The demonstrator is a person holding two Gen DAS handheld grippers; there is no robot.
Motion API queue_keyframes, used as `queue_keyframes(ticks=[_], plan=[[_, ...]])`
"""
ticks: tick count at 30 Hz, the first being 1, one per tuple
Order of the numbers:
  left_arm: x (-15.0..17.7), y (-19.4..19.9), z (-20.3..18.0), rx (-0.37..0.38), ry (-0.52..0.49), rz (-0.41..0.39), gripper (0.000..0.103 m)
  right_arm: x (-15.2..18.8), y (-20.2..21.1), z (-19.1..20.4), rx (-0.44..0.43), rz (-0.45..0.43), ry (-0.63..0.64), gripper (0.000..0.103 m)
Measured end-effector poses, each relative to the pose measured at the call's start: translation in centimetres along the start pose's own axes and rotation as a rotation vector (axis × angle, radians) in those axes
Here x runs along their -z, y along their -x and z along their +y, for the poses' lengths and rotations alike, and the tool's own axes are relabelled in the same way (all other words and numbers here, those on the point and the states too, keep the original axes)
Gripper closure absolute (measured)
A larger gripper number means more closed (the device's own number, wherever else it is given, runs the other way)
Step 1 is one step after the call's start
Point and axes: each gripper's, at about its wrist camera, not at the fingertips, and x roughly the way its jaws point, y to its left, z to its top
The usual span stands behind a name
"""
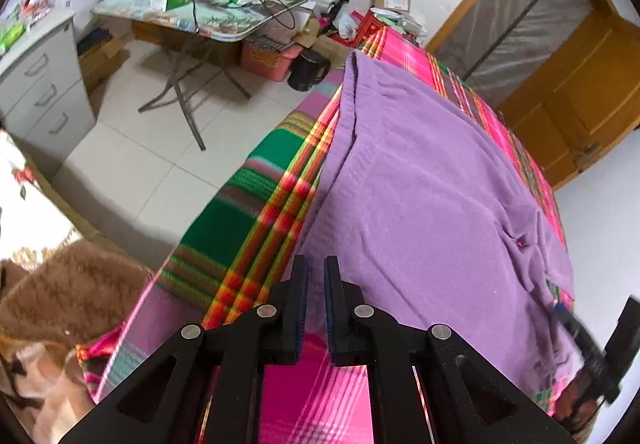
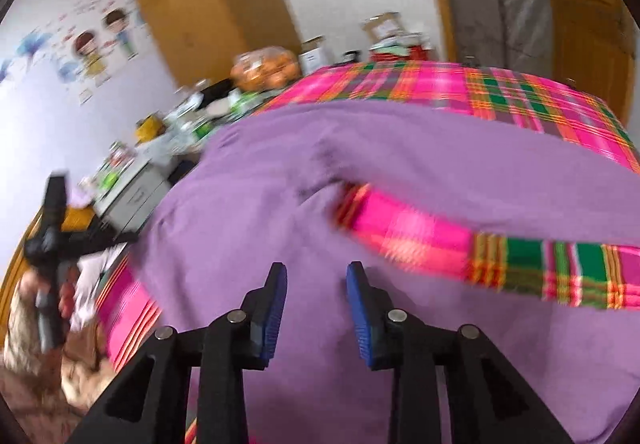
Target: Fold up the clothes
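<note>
Both grippers, left (image 1: 316, 276) and right (image 2: 317, 282), hover with jaws parted and empty over the purple garment (image 1: 420, 183) on the plaid sheet (image 1: 256, 203).

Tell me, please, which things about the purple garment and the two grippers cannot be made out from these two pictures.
- Purple garment: its near edge is hidden behind the left gripper in the left wrist view, so its type stays unclear.
- In the right wrist view, motion blur smears the garment's folds and the plaid sheet.
- Right gripper: jaws apart, nothing between them; in the left wrist view it is blurred and cut by the edge.
</note>
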Motion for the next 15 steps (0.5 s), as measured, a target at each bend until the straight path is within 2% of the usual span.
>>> queue_keyframes(ticks=[2, 4, 10, 15], plan=[[0.3, 0.2, 0.2, 0.033, 0.022, 0.003, 0.077, 0.9, -0.1, 1.7, -0.033, 0.025, 0.060, 0.070], [0.6, 0.3, 0.5, 0.081, 0.051, 0.006, 0.072, 1.7, -0.4, 3.1, -0.077, 0.049, 0.103, 0.068], [1.5, 0.6, 0.7, 0.073, 0.067, 0.018, 0.072, 3.3, -2.0, 5.7, -0.140, 0.115, 0.168, 0.061], [2.2, 0.6, 1.1, 0.082, 0.113, 0.067, 0.072, 4.4, -3.2, 6.9, -0.109, 0.149, 0.232, 0.059]])
